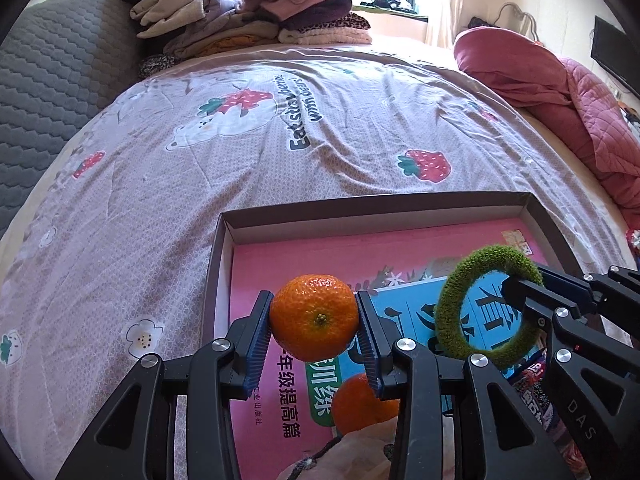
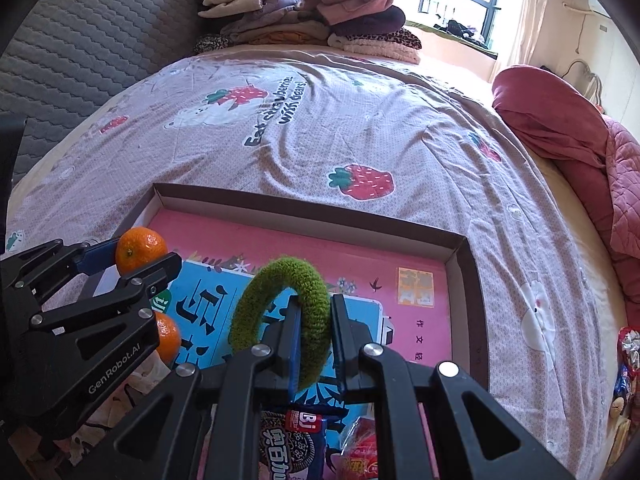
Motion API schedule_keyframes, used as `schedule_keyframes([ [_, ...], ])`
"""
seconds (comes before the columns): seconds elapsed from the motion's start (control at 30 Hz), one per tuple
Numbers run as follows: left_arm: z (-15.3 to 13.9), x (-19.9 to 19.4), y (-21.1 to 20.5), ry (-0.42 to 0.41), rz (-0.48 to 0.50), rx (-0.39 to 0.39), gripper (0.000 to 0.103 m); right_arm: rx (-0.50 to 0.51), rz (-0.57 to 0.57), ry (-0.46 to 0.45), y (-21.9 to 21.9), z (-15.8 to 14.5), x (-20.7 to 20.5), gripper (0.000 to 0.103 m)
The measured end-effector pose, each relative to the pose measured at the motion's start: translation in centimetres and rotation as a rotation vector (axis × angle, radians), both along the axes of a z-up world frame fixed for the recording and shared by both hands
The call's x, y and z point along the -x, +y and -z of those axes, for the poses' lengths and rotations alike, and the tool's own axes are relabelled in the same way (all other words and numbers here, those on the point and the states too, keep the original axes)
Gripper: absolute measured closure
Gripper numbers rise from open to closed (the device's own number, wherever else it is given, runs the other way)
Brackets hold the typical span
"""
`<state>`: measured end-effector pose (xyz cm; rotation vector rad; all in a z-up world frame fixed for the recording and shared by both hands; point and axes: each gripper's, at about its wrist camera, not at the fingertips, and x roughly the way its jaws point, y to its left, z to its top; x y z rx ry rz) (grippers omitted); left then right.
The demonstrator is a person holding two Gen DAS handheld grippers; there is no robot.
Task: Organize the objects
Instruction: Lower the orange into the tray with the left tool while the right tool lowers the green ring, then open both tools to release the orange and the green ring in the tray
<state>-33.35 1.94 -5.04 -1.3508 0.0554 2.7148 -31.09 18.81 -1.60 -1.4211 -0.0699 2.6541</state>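
My left gripper (image 1: pixel 315 320) is shut on an orange tangerine (image 1: pixel 314 317), held above a shallow cardboard box (image 1: pixel 360 216) on the bed. The same tangerine (image 2: pixel 141 250) shows at the left of the right wrist view. My right gripper (image 2: pixel 315 334) is shut on a fuzzy green ring (image 2: pixel 286 316), upright over the box (image 2: pixel 460 264). That green ring (image 1: pixel 486 306) hangs at the right of the left wrist view. A pink and blue book (image 1: pixel 288 264) lies flat in the box. A second tangerine (image 1: pixel 360 404) rests on the book below my left gripper.
A blue cookie packet (image 2: pixel 294 440) and a red packet (image 2: pixel 360 448) lie at the box's near end. The strawberry bedsheet (image 1: pixel 280 152) spreads beyond the box. Folded clothes (image 1: pixel 248 16) are piled at the far end, and a red quilt (image 1: pixel 560 96) sits at right.
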Motion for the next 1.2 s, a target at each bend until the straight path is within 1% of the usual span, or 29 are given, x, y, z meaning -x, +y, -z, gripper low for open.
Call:
schedule_keyframes([
  [0.17, 1.1, 0.4, 0.0, -0.027, -0.001, 0.003, 0.062, -0.028, -0.004, -0.052, -0.4, 1.4, 0.5, 0.089],
  [0.3, 1.3, 0.6, -0.1, -0.045, -0.002, 0.007, 0.061, -0.051, 0.005, -0.092, -0.3, 2.3, 0.9, 0.089],
  [0.4, 1.4, 0.6, -0.1, -0.058, -0.004, 0.016, 0.061, -0.058, 0.010, -0.102, -0.3, 2.6, 0.8, 0.089],
  [0.53, 1.2, 0.2, -0.3, -0.054, -0.009, 0.018, 0.061, -0.056, 0.015, -0.112, -0.1, 2.7, 0.8, 0.089],
  [0.7, 0.7, 0.1, -0.5, -0.052, -0.012, 0.011, 0.060, -0.046, 0.029, -0.109, 0.1, 2.3, 0.7, 0.089],
  [0.8, 0.2, -0.2, -0.6, -0.035, -0.014, 0.009, 0.060, -0.050, 0.035, -0.100, 0.2, 1.9, 0.5, 0.089],
  [0.87, -0.2, -0.3, -0.7, -0.030, -0.017, 0.005, 0.053, -0.039, 0.040, -0.095, 0.4, 1.5, 0.5, 0.088],
  [0.9, -0.4, -0.4, -0.8, -0.026, -0.020, 0.005, 0.052, -0.035, 0.044, -0.094, 0.5, 1.4, 0.4, 0.087],
  [1.0, -0.8, -0.6, -0.8, -0.020, -0.021, 0.015, 0.051, -0.059, 0.047, -0.060, 0.4, 0.6, 0.1, 0.086],
  [1.1, -1.2, -0.9, -1.1, -0.023, -0.025, 0.001, 0.049, -0.053, 0.048, -0.062, 0.5, 0.0, 0.0, 0.079],
  [1.17, -1.7, -1.1, -1.1, -0.016, -0.027, 0.000, 0.044, -0.047, 0.048, -0.053, 0.5, -0.5, -0.2, 0.073],
  [1.2, -2.0, -1.3, -1.1, -0.010, -0.026, 0.004, 0.042, -0.050, 0.049, -0.048, 0.5, -0.7, -0.3, 0.071],
])
